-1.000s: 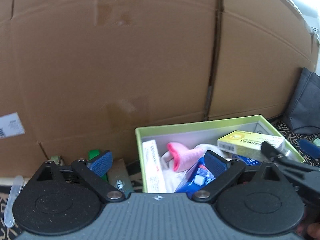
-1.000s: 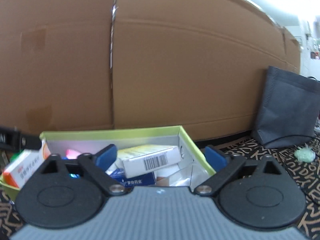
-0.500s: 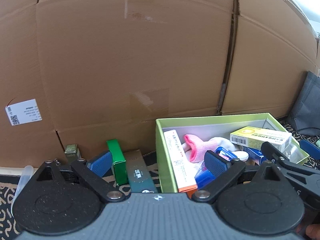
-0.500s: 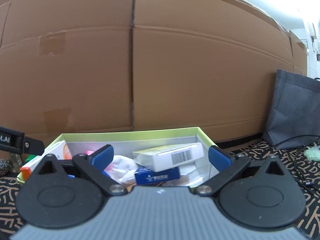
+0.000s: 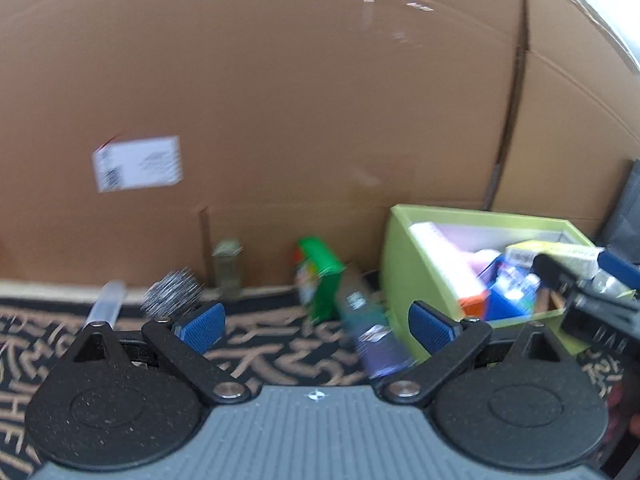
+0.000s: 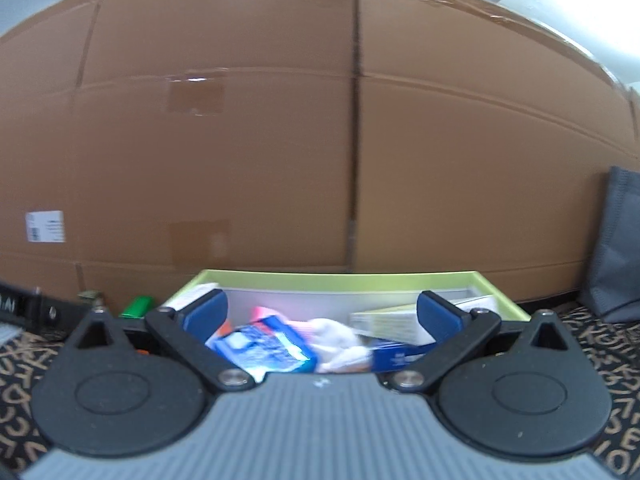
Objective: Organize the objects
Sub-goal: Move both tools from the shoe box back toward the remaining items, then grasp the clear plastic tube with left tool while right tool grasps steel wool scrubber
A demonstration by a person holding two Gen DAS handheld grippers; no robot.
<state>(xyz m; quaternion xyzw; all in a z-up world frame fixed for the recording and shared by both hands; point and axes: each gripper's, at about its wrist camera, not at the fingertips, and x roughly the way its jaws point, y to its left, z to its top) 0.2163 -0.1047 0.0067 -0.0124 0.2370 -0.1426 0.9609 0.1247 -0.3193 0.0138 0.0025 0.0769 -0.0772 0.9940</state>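
Both grippers stand wide open and hold nothing: left gripper over the patterned mat, right gripper over the green box. One cardboard wall fills the background. One green box sits against it, packed with cartons. Left of it: one dark carton lying flat, long axis running toward the camera; one green carton upright; one steel scrubber.

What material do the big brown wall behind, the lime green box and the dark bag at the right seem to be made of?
Brown wall: corrugated cardboard, matte; fold creases, a seam and tape patches show.
Lime green box: probably paperboard, smooth; thin straight walls, pale inside.
Dark bag: likely non-woven fabric, matte grey; soft folds and a stitched edge.
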